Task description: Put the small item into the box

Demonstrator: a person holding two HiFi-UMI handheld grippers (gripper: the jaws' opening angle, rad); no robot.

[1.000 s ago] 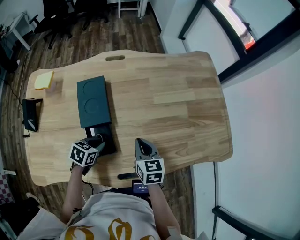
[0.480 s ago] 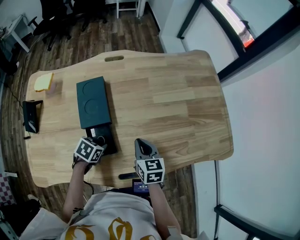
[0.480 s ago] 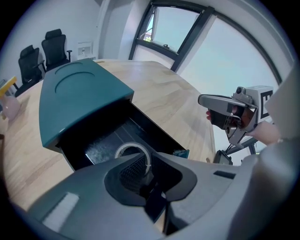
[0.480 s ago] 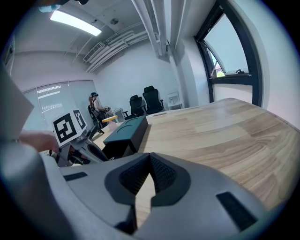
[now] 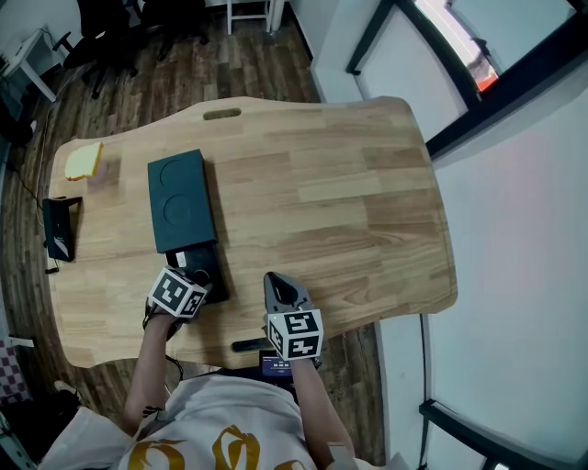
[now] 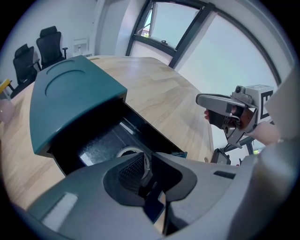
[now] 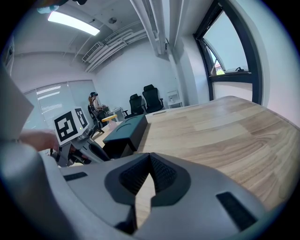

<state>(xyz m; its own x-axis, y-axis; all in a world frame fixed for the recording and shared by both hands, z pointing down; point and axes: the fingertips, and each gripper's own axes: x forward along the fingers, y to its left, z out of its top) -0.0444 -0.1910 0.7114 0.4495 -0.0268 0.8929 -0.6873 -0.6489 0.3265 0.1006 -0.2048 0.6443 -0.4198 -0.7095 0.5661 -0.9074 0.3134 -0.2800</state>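
A dark teal box (image 5: pixel 181 197) lies on the left half of the wooden table (image 5: pixel 349 193), with its black drawer (image 5: pixel 208 268) pulled out toward me. My left gripper (image 5: pixel 197 278) reaches into that drawer. In the left gripper view its jaws (image 6: pixel 146 168) are closed on a small white ring-like item (image 6: pixel 127 151), which hangs just over the drawer floor (image 6: pixel 101 140). My right gripper (image 5: pixel 276 278) stands near the table's front edge, right of the drawer. It is shut (image 7: pixel 150 159) with nothing in it. The box (image 7: pixel 129 126) shows to its left.
A yellow object (image 5: pixel 84 159) lies at the far left corner, and a black device (image 5: pixel 58 227) sits at the left edge. A dark bar (image 5: pixel 248 345) lies at the front edge by my body. Office chairs (image 5: pixel 119 27) stand beyond the table.
My left gripper has moved a little forward and to the right, further over the open drawer. The right gripper has stayed put.
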